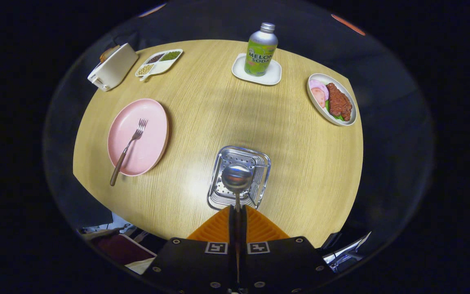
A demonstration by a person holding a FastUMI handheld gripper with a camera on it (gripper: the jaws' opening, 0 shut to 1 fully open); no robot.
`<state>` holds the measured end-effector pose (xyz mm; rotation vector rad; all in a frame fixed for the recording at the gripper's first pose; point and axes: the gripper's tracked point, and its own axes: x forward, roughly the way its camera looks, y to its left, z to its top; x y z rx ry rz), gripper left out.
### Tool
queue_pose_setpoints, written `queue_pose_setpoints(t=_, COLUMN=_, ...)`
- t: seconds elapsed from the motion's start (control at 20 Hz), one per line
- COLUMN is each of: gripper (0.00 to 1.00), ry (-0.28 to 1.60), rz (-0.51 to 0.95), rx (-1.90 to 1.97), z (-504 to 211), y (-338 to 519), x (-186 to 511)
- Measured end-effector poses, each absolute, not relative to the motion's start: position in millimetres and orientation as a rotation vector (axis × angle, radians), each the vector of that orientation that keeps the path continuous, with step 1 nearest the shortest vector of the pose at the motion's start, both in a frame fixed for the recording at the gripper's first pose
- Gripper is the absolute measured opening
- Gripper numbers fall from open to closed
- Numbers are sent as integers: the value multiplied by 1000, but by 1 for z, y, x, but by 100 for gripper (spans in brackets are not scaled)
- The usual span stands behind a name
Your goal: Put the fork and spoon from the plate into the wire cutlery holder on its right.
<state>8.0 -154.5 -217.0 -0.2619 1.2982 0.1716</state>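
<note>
Hand-held gripper [237, 209] clamps the spoon [237, 178] above the wire cutlery holder [239, 178]; fork [129, 143] lies on pink plate [153, 147].

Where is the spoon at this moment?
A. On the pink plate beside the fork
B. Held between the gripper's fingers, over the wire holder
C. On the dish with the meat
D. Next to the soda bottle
B. The gripper is shut on the spoon handle, its bowl hanging above the wire holder; only the fork lies on the plate.
</note>
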Motion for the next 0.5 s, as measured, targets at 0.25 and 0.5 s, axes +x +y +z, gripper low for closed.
queue_pose_setpoints(t=0.25, gripper=4, ry=1362, rz=167, rx=-252, z=-232, y=-151, x=18)
queue_pose_setpoints(t=0.5, gripper=9, ry=1358, rz=186, rx=-232, z=-232, y=-143, x=23)
